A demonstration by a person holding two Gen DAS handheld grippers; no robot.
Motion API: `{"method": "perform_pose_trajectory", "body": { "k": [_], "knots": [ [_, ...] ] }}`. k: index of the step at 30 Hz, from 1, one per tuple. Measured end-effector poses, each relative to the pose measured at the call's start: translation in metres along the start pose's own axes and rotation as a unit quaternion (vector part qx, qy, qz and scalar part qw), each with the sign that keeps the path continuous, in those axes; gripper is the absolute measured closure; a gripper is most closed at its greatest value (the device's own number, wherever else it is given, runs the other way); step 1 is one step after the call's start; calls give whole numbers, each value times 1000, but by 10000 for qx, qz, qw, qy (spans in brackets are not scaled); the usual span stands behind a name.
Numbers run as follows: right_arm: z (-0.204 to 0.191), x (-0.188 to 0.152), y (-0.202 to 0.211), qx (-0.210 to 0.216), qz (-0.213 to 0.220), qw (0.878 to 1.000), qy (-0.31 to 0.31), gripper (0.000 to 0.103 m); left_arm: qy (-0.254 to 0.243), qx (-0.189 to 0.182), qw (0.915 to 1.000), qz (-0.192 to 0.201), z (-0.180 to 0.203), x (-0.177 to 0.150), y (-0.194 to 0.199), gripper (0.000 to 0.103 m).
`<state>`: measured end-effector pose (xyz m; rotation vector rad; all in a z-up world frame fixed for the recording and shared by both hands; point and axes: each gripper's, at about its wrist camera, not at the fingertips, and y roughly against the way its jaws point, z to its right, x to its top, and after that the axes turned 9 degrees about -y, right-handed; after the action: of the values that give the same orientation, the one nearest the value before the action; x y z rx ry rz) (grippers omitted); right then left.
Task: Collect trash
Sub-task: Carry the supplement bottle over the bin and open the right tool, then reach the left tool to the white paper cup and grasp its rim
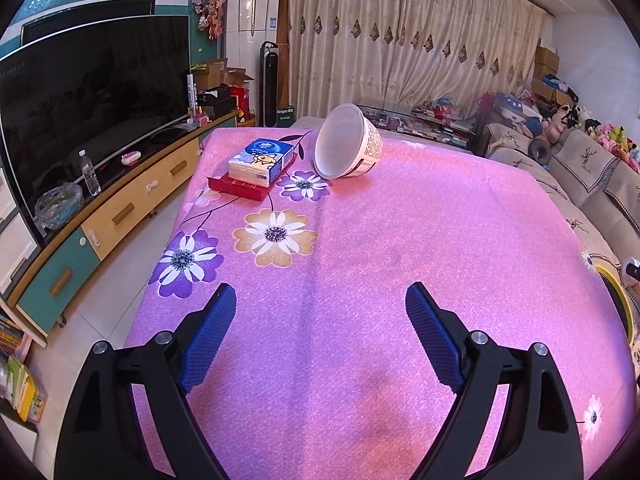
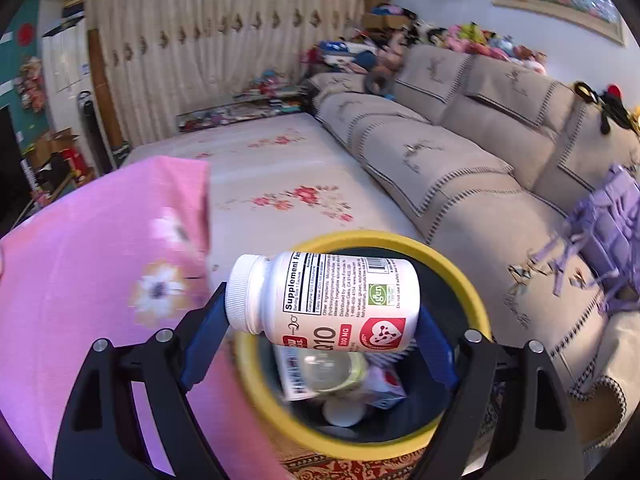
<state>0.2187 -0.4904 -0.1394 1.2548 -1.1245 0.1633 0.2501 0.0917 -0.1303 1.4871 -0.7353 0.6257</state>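
- Pink flowered cloth covers the bench [image 1: 360,240], with a sofa [image 2: 460,168] along one side and a TV cabinet [image 1: 132,204] along the other.
- On the far part of the bench, a white paper bowl [image 1: 346,142] lies tipped on its side, empty, beside a tissue pack [image 1: 260,162] on a red box [image 1: 236,189].
- The left gripper [image 1: 320,300] hovers with fingers released over bare cloth.
- The right gripper [image 2: 320,312] has its fingers grasping a white supplement bottle [image 2: 332,300], sideways, above the yellow-rimmed trash bin [image 2: 472,292].
- The bin, just beside the bench edge, already contains packaging and a white lid.
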Motion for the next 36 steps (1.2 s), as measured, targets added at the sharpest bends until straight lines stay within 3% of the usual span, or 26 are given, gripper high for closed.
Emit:
{"method": "perform_pose_trajectory", "body": {
  "k": [4, 10, 16, 23, 27, 32, 36],
  "knots": [
    [33, 3, -22, -224, -141, 9993, -263, 23, -78, -45, 10000, 4, 4, 1, -2, 17],
    [37, 1, -38, -330, -241, 9984, -378, 22, -141, -77, 9999, 25, 6, 1, -1, 17],
    [26, 1, -24, -327, -103, 9988, -358, 18, -146, -72, 9999, 24, 6, 1, -1, 17],
    [-7, -4, 19, 410, 90, 9988, -261, 17, -247, -184, 9995, -25, 12, 3, -2, 17],
    [-37, -16, 38, 869, 216, 9960, -6, 15, -554, -416, 9971, -304, 22, 10, -3, 17],
    [-70, -35, 46, 916, 388, 9936, 534, 15, -775, -395, 9959, -257, 21, 44, -7, 17],
    [-72, -42, 58, 968, 685, 9910, 620, 15, -803, -365, 9959, -221, 20, 75, -33, 17]
  ]
}}
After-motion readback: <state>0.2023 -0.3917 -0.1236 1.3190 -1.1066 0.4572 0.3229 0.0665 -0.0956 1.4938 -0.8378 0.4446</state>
